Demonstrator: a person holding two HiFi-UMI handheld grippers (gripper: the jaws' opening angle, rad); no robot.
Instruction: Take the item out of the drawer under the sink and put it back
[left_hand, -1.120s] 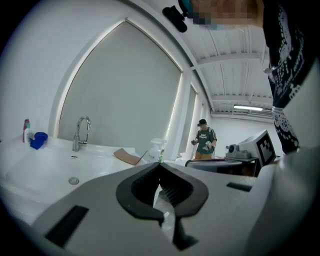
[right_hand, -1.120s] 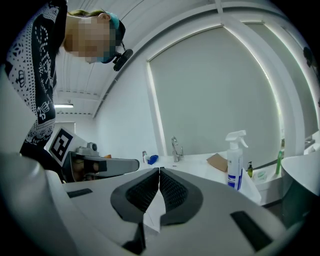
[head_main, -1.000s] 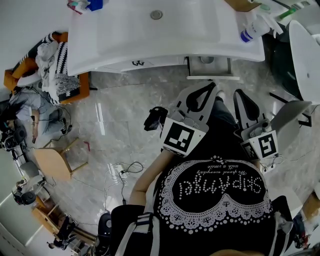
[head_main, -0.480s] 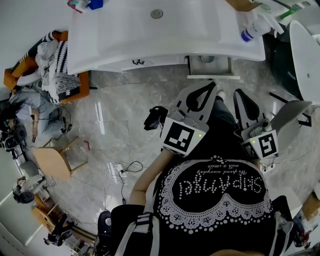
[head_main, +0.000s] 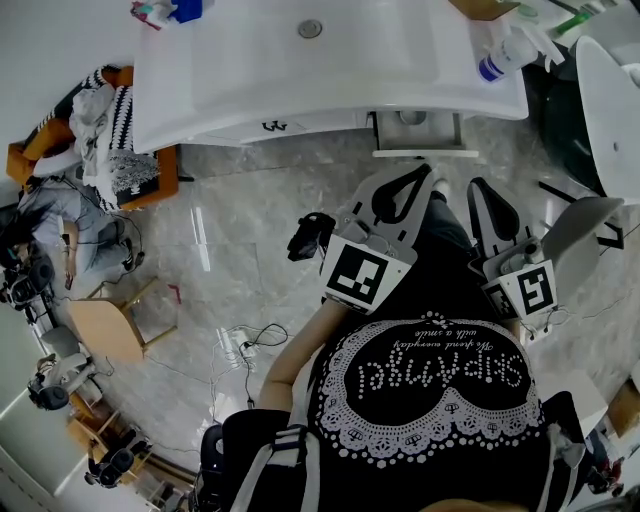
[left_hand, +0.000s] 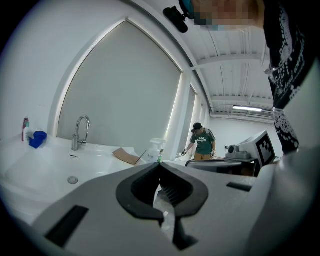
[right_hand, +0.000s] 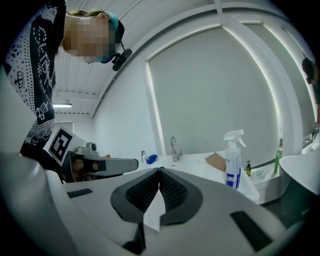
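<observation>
The left tongs (left_hand: 160, 165) and the right tongs (right_hand: 160, 171) are both closed tip to tip and empty, side by side just short of the drawer (head_main: 418, 125) under the white sink (head_main: 250, 70), its contents too small to make out.

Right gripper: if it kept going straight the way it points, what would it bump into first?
Probably the white sink counter, left of the spray bottle: the shut right gripper aims at its front edge. Nothing shows in between, though depth is hard to judge.

Floor (head_main: 250, 210) clear before sink (head_main: 250, 85); spray bottle (head_main: 502, 58), cardboard (head_main: 484, 9) crowd its right end.
</observation>
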